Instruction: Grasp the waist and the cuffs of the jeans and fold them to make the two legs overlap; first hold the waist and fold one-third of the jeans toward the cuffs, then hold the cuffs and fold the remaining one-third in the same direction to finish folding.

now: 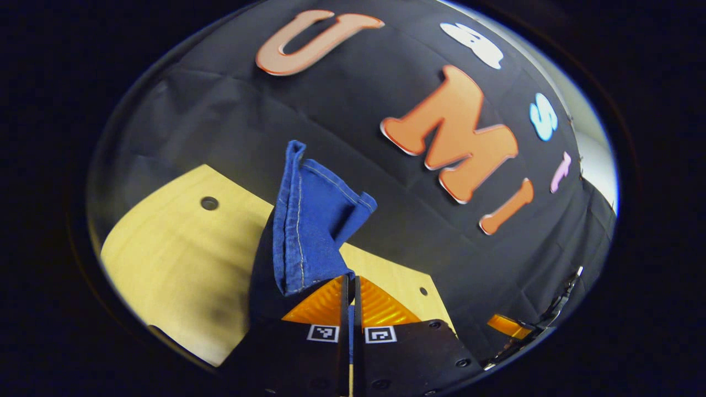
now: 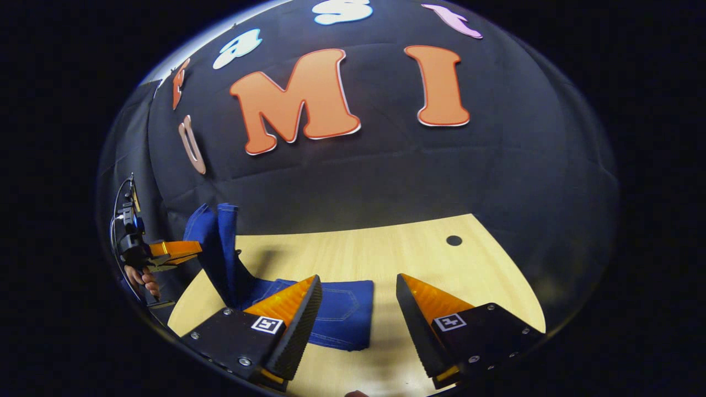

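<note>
The blue jeans rise in a bunched flap with stitched hems, pinched between the fingers of my left gripper, which is shut on the denim above the table. In the right gripper view, part of the jeans lies flat on the wooden table, while another part is pulled up at the left by the left gripper. My right gripper stands open over the table, nothing between its fingers; the flat denim lies just beyond and under its left finger.
The light wooden table has small round holes. A hand holds the left gripper at the table's left edge. The black cloth wall rises close behind the table.
</note>
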`<action>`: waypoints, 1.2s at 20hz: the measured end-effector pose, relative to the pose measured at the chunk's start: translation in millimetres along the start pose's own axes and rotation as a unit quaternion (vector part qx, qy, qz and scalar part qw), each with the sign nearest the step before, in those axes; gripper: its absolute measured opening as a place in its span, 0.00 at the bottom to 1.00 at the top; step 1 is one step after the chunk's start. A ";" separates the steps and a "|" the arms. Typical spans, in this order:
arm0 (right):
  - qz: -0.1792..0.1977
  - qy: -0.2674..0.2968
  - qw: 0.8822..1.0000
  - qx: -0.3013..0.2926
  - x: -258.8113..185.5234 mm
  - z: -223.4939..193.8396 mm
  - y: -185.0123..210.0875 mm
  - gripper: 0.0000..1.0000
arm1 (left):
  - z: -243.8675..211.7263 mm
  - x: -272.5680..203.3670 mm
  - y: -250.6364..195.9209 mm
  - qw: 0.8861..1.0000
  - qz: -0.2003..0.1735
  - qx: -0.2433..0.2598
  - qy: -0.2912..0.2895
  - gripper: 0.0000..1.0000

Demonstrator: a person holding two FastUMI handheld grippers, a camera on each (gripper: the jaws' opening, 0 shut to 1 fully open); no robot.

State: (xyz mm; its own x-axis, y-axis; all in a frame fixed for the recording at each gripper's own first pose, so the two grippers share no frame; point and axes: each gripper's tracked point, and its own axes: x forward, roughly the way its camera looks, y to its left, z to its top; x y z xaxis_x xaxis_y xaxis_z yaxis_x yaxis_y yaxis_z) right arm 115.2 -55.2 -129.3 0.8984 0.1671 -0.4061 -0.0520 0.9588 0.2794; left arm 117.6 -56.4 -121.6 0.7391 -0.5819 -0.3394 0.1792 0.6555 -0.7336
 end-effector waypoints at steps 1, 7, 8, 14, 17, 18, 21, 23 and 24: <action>-0.007 -0.001 1.000 0.007 -3.3 -1.0 -10.8 0.84 | -18.8 10.5 -25.8 1.000 -0.021 0.004 0.021 0.03; -0.029 0.011 0.999 0.039 -8.1 -14.5 -56.6 0.85 | -145.6 62.9 -71.2 0.977 -0.001 0.137 0.165 0.12; -0.034 0.009 0.999 0.041 -9.0 -13.3 -60.9 0.86 | -155.2 62.5 -78.3 0.973 -0.004 0.140 0.185 0.17; -0.041 -0.008 0.998 0.038 -10.7 -4.7 -70.4 0.87 | -143.9 56.8 -99.9 0.967 -0.017 0.208 0.143 0.80; -0.040 -0.024 0.999 0.025 -8.6 6.7 -62.9 0.88 | -110.0 41.0 -102.0 0.971 -0.001 0.217 0.099 0.96; -0.036 -0.030 0.999 0.020 -8.0 11.4 -57.9 0.89 | -95.5 35.7 -102.8 0.972 0.003 0.218 0.083 0.96; -0.034 -0.055 0.998 -0.001 -6.8 27.8 -44.0 0.95 | -51.2 16.6 -101.7 0.971 0.028 0.234 0.028 0.98; -0.032 -0.075 0.996 -0.020 -7.5 40.5 -33.2 0.96 | -21.2 -2.4 -105.3 0.970 0.037 0.239 -0.011 0.98; -0.030 -0.084 0.995 -0.031 -8.9 46.8 -27.0 0.96 | -6.5 -12.4 -106.8 0.969 0.043 0.241 -0.030 0.98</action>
State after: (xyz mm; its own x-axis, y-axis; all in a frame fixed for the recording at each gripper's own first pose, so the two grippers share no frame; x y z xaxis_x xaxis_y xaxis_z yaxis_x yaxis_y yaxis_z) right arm 129.0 -93.4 -92.5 0.9610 0.0723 -0.2670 -0.0175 0.9792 0.2022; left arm 85.1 -122.4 -42.8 0.7987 -0.4958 -0.3409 0.3872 0.8572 -0.3395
